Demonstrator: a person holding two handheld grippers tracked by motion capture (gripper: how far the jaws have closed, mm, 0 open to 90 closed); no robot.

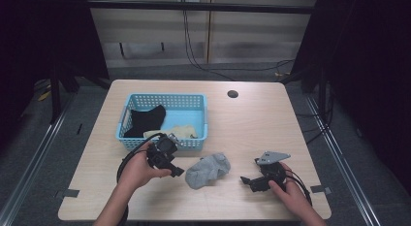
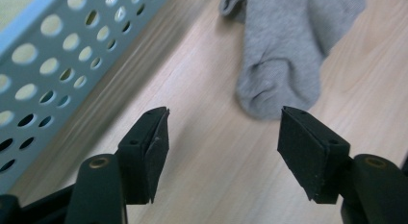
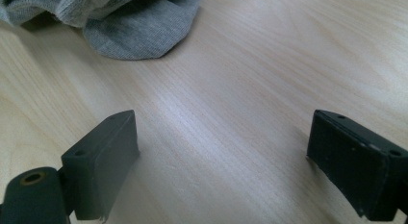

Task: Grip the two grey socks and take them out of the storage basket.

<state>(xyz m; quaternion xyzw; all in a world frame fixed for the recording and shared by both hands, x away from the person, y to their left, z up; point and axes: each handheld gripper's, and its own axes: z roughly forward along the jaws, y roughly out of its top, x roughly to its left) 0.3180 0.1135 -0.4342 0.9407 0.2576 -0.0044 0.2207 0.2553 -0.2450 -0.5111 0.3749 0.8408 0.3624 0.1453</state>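
A light wooden desk (image 1: 252, 124) is seen from above, with a person's forearms entering from the near edge. A crumpled grey sock (image 1: 208, 170) lies on the desk near its near edge, roughly midway between the two hands.

The left hand-held gripper (image 1: 175, 169) sits just left of the grey sock, angled toward it. In the left gripper view its two black jaws are spread apart with only bare wood between them, and the grey sock (image 2: 284, 46) lies just beyond the tips, untouched.

The right hand-held gripper (image 1: 246, 180) rests low over the desk to the right of the sock, a little apart from it, pointing left. In the right gripper view its jaws stand wide apart over bare wood, with an edge of the grey sock (image 3: 139, 29) farther off.

A light blue perforated basket (image 1: 201, 138) stands on the desk's far left part, just beyond the left hand. Inside it lie a black sock (image 1: 145, 120) on the left and a pale yellow sock (image 1: 181, 132) near its front wall.
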